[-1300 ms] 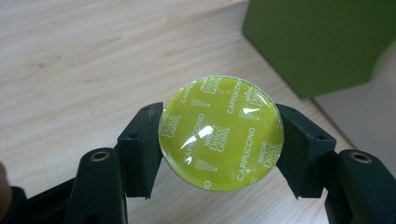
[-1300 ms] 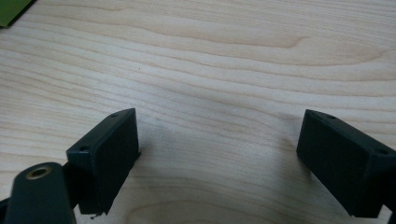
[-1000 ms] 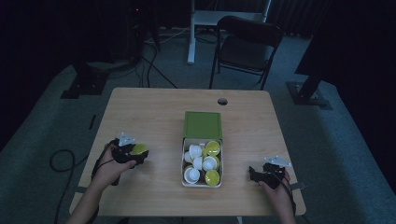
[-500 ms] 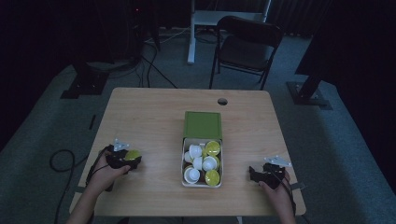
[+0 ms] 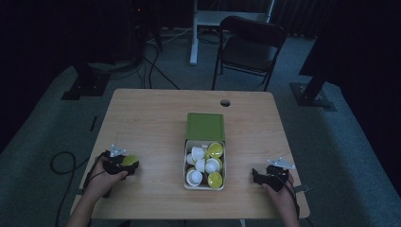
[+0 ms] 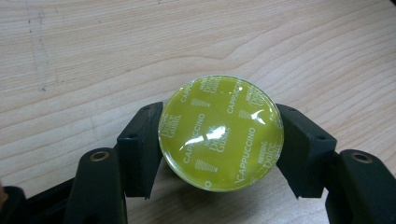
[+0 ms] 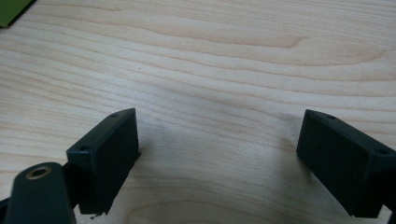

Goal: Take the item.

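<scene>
My left gripper (image 5: 126, 164) is shut on a yellow-green coffee capsule (image 6: 221, 133) printed "Cappuccino"; both black pads press its sides just above the wooden table (image 5: 151, 127). From above, the same capsule (image 5: 130, 160) shows at the table's front left. A white box (image 5: 204, 182) with a green lid (image 5: 205, 126) folded back sits in the middle, holding several white and yellow-green capsules. My right gripper (image 5: 256, 176) rests at the front right, open, its two pads (image 7: 106, 154) wide apart over bare wood with nothing between them.
A round cable hole (image 5: 225, 102) pierces the table near its far edge. A dark chair (image 5: 249, 45) and a white desk leg (image 5: 194, 33) stand behind the table. Cables trail on the floor at the left.
My left gripper has drawn toward the table's front left and sunk lower, carrying the capsule. The right gripper has stayed put.
</scene>
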Available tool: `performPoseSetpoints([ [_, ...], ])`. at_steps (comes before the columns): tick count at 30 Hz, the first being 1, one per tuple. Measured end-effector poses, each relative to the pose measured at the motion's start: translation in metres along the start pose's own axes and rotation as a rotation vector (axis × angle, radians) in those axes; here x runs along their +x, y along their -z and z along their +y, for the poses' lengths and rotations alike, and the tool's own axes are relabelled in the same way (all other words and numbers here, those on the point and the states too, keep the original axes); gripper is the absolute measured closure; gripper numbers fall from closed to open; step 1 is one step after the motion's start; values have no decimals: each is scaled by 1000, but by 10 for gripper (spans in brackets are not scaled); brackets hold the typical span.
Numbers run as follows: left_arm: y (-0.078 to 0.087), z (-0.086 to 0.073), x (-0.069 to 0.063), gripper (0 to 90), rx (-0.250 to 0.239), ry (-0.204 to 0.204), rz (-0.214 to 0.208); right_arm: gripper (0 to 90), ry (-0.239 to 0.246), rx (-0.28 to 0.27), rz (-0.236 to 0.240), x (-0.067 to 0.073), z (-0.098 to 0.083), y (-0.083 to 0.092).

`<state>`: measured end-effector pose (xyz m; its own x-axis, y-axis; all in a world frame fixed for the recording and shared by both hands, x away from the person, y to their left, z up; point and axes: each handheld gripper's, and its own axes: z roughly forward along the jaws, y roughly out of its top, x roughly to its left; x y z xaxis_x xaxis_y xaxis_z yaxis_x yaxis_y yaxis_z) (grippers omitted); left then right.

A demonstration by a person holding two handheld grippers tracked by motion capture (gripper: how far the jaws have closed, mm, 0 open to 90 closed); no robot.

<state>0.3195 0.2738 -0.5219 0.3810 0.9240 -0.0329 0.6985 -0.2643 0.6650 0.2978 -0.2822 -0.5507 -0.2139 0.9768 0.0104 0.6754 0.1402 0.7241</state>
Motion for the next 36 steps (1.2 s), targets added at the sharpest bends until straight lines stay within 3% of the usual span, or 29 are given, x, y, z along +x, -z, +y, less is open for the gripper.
performPoseSetpoints([
  [5,0,-1,1,318,5,10,-8,123,0,0,0,0,0,0],
  [10,4,2,1,284,-21,19,-14,123,0,0,0,0,0,0],
  [16,14,14,-6,250,-63,-17,-24,123,0,0,0,0,0,0],
  [22,19,26,-20,248,-95,-43,-67,123,-1,0,-1,0,0,0],
  [28,20,32,-38,249,-134,-89,-140,123,-1,0,-1,0,0,0],
  [36,15,38,-60,249,-114,-134,-194,123,-1,0,-1,0,0,0],
])
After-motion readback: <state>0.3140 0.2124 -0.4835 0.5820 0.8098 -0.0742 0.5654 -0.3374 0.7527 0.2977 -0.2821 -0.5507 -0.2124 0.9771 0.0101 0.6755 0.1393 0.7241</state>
